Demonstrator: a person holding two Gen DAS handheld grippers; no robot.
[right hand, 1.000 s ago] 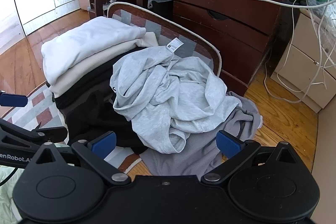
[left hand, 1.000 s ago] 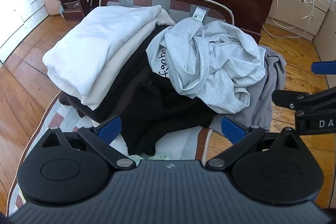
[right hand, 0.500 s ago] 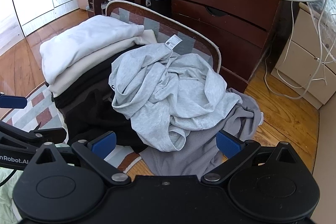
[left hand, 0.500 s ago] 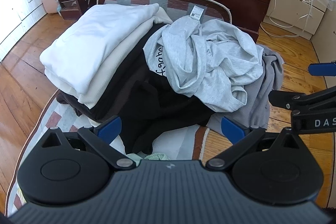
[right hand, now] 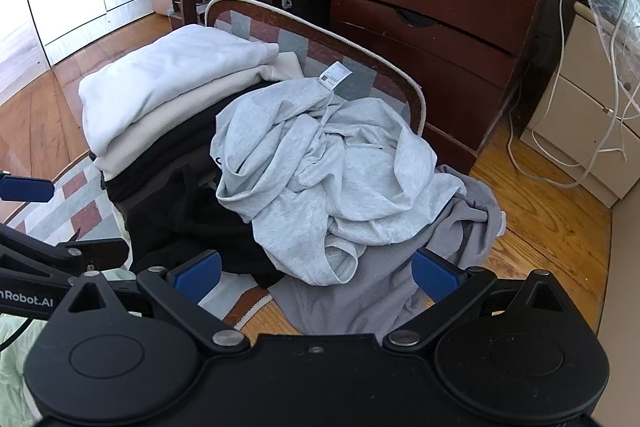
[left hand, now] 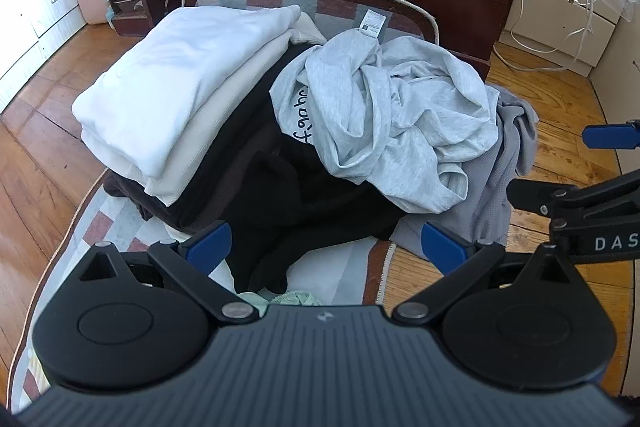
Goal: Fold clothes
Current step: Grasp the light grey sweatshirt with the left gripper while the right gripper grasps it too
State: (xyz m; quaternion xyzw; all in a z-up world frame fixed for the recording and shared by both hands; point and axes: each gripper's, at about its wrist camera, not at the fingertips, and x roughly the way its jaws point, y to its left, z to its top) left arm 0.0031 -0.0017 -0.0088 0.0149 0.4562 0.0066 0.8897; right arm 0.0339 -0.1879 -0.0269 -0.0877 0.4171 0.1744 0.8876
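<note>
Crumpled light-grey cotton shirt (right hand: 320, 179) looms slightly nearer than before, still bunched, unfolded; both my jaws spread, empty.

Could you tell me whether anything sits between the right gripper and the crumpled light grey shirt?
Nothing visible does: the open right gripper faces the light grey shirt, which lies on top, uncovered.

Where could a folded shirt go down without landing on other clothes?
Bare rug shows in front of the black clothes, and wood floor lies right of the grey pile. The rug's middle is crowded with the white stack.
</note>
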